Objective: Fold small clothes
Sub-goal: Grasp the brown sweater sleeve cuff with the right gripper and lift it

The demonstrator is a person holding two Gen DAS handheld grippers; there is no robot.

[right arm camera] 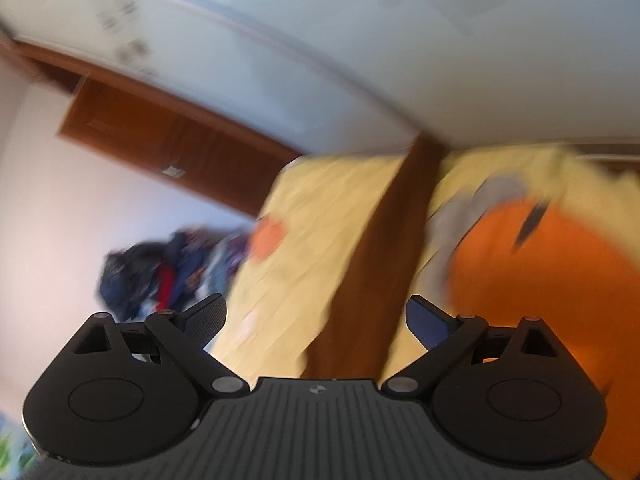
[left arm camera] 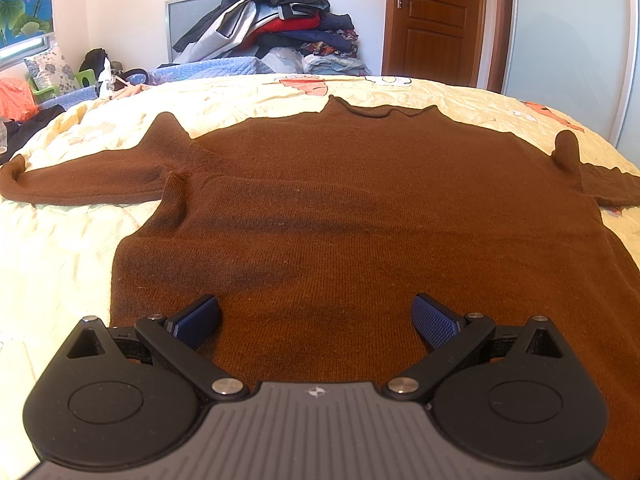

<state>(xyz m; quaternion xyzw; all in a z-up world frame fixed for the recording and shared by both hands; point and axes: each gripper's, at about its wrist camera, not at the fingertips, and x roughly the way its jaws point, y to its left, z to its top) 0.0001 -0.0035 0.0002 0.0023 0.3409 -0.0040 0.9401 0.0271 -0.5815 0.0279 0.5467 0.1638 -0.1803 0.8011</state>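
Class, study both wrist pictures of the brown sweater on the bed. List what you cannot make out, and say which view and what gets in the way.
- Sweater hem, left wrist view: hidden behind the left claw.
- Its right-hand sleeve end, same view: cut off by the picture edge.
- Orange thing, right wrist view: too smeared by motion blur to identify.
- Brown strip ahead of the open right claw: blurred; which part of the sweater is unclear.

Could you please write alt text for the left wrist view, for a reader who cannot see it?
A brown sweater lies spread flat, front up, on a pale yellow bedspread, sleeves stretched out to either side. The left gripper hangs over its lower hem with jaws wide open, holding nothing. Beyond the bed are a pile of clothes and a wooden door.
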